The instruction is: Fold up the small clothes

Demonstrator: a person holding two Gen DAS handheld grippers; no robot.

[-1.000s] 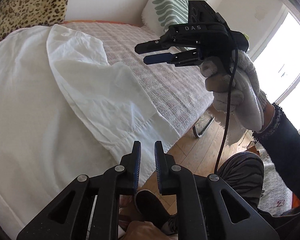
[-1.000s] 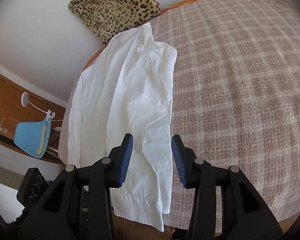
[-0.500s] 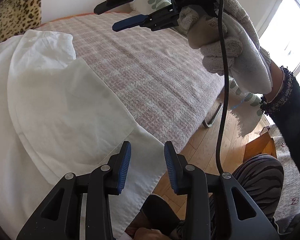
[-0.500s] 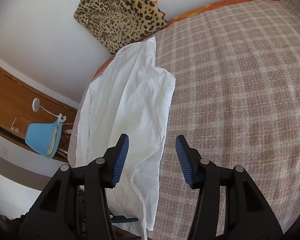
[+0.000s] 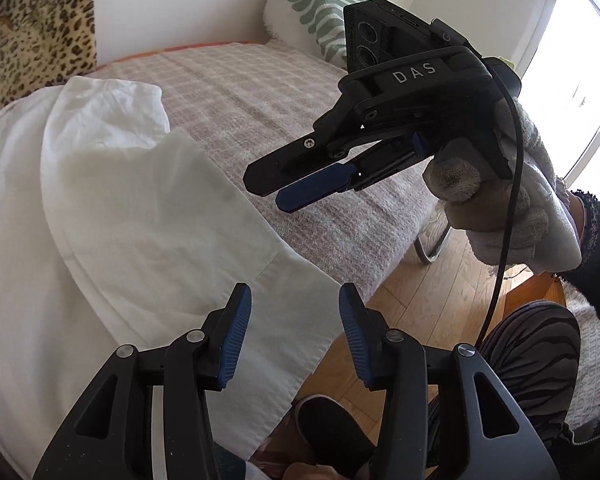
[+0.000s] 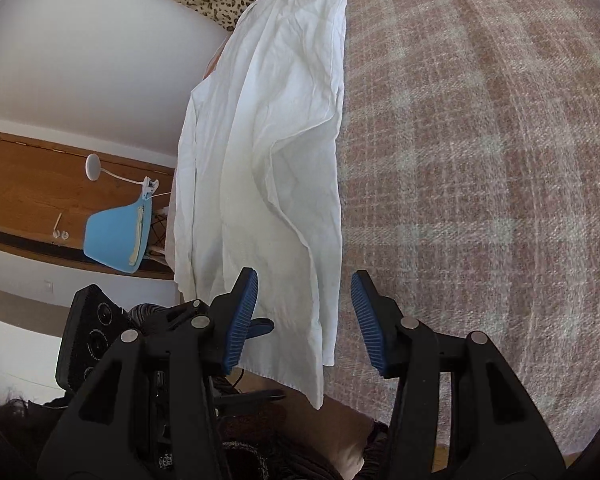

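The white garment (image 5: 112,216) lies folded lengthwise along the near edge of the bed (image 5: 260,120), one corner hanging over the edge. The left gripper (image 5: 294,334) tilts down over that corner, its jaws just opened, apart and empty. The right gripper (image 6: 304,316), held in a gloved hand (image 5: 516,200), angles down over the garment's edge, jaws apart and empty.

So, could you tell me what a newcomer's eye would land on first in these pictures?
Probably the white garment, partly folded along the edge of the checked bedspread. Next, the right gripper, jaws open, in a gloved hand over the bed, then the leopard-print cushion by the wall.
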